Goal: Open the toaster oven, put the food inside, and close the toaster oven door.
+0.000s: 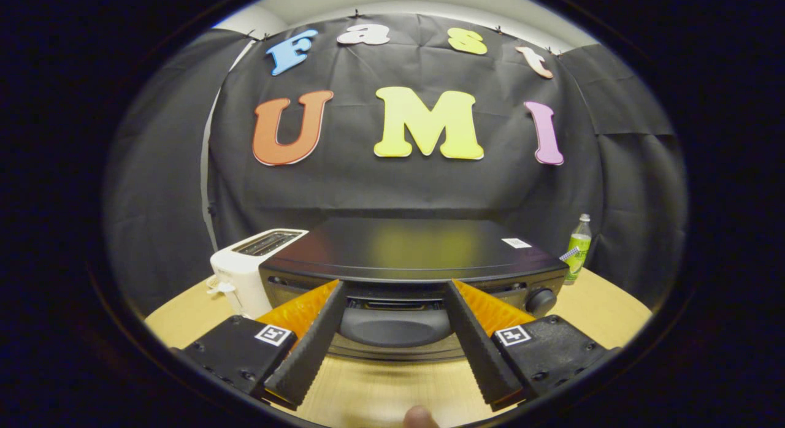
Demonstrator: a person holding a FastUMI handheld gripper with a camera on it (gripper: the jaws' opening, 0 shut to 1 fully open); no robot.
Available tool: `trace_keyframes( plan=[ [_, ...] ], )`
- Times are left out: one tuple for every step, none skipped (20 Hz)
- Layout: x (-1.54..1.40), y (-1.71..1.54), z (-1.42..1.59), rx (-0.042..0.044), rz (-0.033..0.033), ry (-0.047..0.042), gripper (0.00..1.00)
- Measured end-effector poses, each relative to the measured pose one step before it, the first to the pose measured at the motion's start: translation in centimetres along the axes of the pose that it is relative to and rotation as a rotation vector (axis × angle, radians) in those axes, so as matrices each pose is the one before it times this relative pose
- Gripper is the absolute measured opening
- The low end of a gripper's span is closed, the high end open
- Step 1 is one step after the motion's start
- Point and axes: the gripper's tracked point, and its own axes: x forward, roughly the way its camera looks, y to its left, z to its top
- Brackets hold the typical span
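- Gripper view: the toaster oven (411,256) sits on the wooden table (607,311), squarely ahead of the gripper (395,287). Its door looks closed, with the rounded door handle (395,327) low on its front.
- The gripper's fingers are spread wide apart and grip nothing. Their tips reach up to the oven's top front edge, one on each side of the handle, which lies between them.
- Left of the oven, close beside it, stands a white slot toaster (245,271). Right of the oven and further back stands a green bottle (578,247). A control knob (541,301) sits at the oven's right front corner.
- No food can be made out around the oven, so I cannot tell where it lies.
- Judgement: opening the door is not yet done. The risk is that the fingers close too high and catch the oven's top lip rather than the handle, so they slip off. A pull off to one side could drag the whole oven toward the slot toaster.
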Motion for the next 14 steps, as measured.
trace_keyframes(
  plan=[
    [-0.552, 0.067, -0.348, 0.00253, 0.00101, 0.00234, 1.0],
    [-0.574, 0.024, -0.326, -0.00015, 0.00193, 0.0078, 1.0],
    [-0.646, -0.068, -0.561, 0.00566, 0.00387, 0.01431, 1.0],
    [-0.668, 0.051, -0.533, 0.00385, 0.00658, 0.01656, 1.0],
    [-0.598, 0.02, -0.689, 0.00028, 0.00328, 0.01353, 1.0],
    [-0.781, 0.048, -0.529, -0.0024, 0.00102, 0.01766, 1.0],
    [-0.553, -0.003, -0.689, -0.00622, -0.0016, 0.01027, 1.0],
    [-0.605, -0.055, -0.716, -0.00904, -0.00036, 0.01284, 1.0],
    [-0.614, 0.1, -0.689, -0.00786, 0.00079, 0.00979, 1.0],
    [-0.513, -0.019, -0.748, -0.00325, 0.00467, 0.01581, 1.0],
    [-0.438, -0.088, -0.932, 0.00349, 0.0056, 0.02264, 1.0],
    [-0.473, -0.014, -0.848, 0.01525, 0.01064, 0.03155, 1.0],
    [-0.231, 0.01, -0.836, 0.01776, 0.01174, 0.03013, 1.0],
    [-0.255, 0.057, -0.764, 0.01482, 0.011, 0.03051, 1.0]
  ],
)
